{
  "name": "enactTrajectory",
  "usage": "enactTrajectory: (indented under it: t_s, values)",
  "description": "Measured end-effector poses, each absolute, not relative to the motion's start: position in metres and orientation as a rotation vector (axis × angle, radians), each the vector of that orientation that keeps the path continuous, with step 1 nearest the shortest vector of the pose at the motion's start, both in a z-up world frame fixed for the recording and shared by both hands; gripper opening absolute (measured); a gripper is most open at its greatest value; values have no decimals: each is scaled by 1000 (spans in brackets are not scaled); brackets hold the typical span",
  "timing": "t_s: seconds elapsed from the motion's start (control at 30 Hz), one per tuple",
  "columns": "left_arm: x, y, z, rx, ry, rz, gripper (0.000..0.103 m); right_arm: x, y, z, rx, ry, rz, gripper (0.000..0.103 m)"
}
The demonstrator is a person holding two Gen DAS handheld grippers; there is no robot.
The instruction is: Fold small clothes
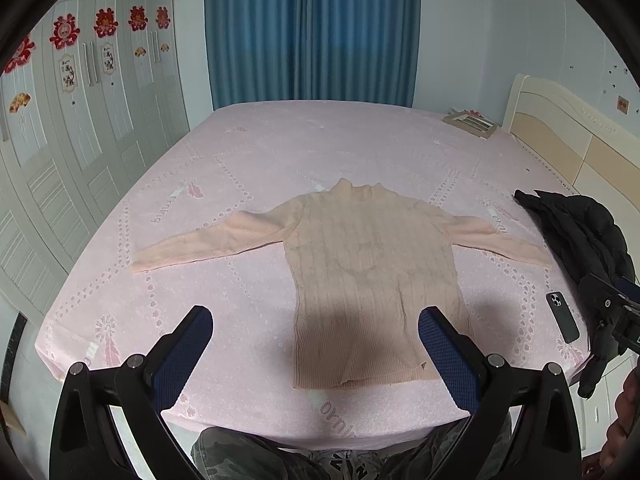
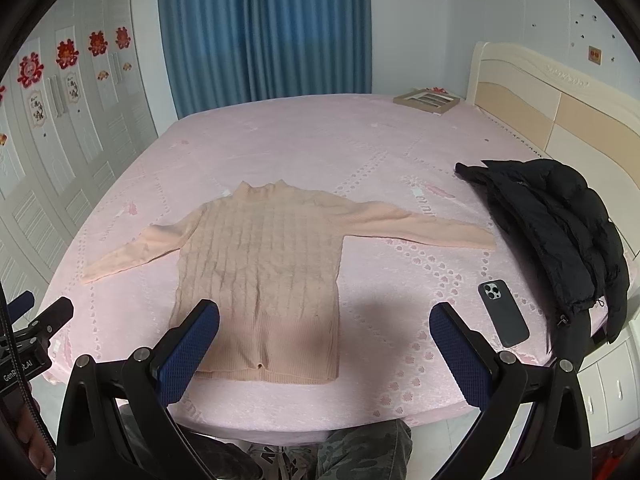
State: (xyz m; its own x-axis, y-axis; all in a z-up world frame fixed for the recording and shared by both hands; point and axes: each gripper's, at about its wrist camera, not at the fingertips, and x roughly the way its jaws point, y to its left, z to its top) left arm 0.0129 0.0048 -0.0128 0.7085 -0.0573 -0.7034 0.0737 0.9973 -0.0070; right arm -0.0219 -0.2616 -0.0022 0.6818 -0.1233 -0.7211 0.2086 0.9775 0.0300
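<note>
A peach ribbed sweater [image 1: 372, 268] [image 2: 260, 264] lies flat on the pink bed, collar away from me, both sleeves spread out sideways and the hem near the front edge. My left gripper [image 1: 316, 320] hovers open above the hem's left part, nothing between its blue pads. My right gripper [image 2: 324, 316] is open too, held over the hem's right corner and the bare sheet beside it. Neither gripper touches the cloth. In the right wrist view the left gripper's body shows at the far left edge.
A pink bedsheet [image 1: 280, 152] covers the bed. A black puffer jacket [image 2: 560, 224] lies on the right side, a dark phone [image 2: 503, 312] beside it. A framed picture [image 2: 426, 100] rests near the cream headboard [image 2: 560, 112]. White wardrobe doors stand left; camouflage trousers show below.
</note>
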Motion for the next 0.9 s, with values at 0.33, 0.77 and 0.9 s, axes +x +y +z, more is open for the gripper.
enactTrajectory:
  t_s: [0.33, 0.77, 0.9]
  values:
    - [18, 5, -16, 11, 795, -76, 103, -19, -258, -5, 112, 800, -182, 103]
    - [18, 10, -15, -6, 790, -77, 103, -20, -251, -1, 110, 792, -173, 103]
    - [18, 12, -14, -9, 789, -77, 103, -19, -250, 0, 112, 792, -168, 103]
